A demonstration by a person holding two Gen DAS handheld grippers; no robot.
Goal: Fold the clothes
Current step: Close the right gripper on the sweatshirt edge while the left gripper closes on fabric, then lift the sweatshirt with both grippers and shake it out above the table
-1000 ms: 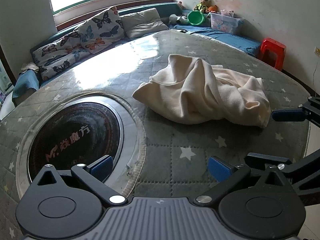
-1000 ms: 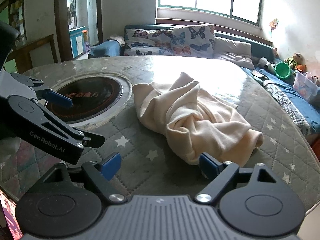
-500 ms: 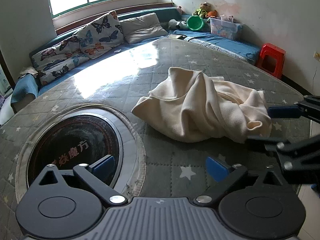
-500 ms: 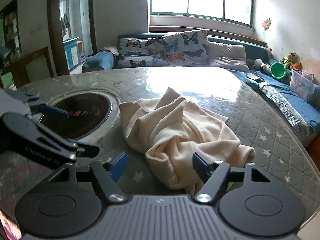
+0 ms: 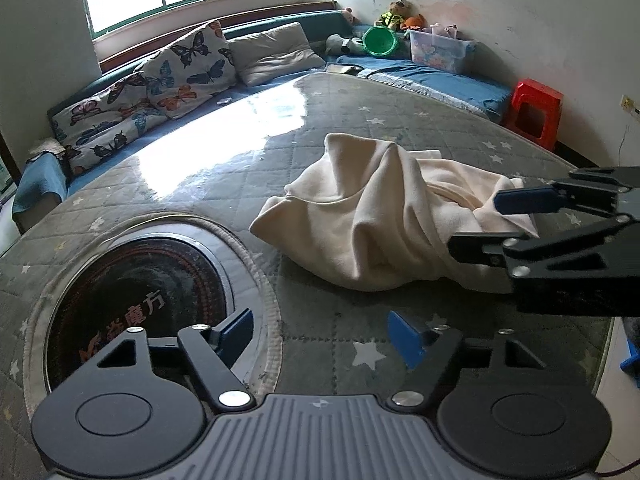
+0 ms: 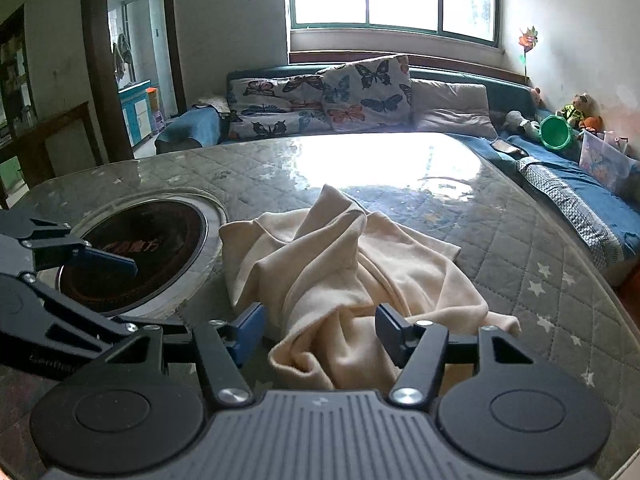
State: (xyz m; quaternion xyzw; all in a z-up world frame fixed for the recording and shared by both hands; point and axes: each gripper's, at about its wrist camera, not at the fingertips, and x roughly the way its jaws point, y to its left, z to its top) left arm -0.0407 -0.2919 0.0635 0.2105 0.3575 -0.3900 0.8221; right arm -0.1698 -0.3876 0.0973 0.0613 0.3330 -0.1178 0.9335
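Observation:
A crumpled cream garment (image 5: 372, 216) lies in a heap on the round table's grey quilted star cover (image 5: 320, 128). My left gripper (image 5: 322, 334) is open and empty, low over the cover a little short of the heap. In the left wrist view my right gripper (image 5: 492, 224) reaches in from the right, open around the heap's right end. In the right wrist view the right gripper (image 6: 320, 328) has its blue pads on either side of the bunched near end of the garment (image 6: 360, 272). The left gripper (image 6: 116, 292) shows open at the left.
A round dark cooktop (image 5: 136, 300) is set into the table left of the garment. A bench with butterfly cushions (image 5: 180, 72) curves behind the table. A red stool (image 5: 534, 112), a green basin (image 5: 380, 42) and a clear box (image 5: 438, 52) stand at the right.
My right gripper has moved forward, so its open fingers now straddle the garment's near end. The left gripper has shifted slightly toward the heap. The garment has not moved.

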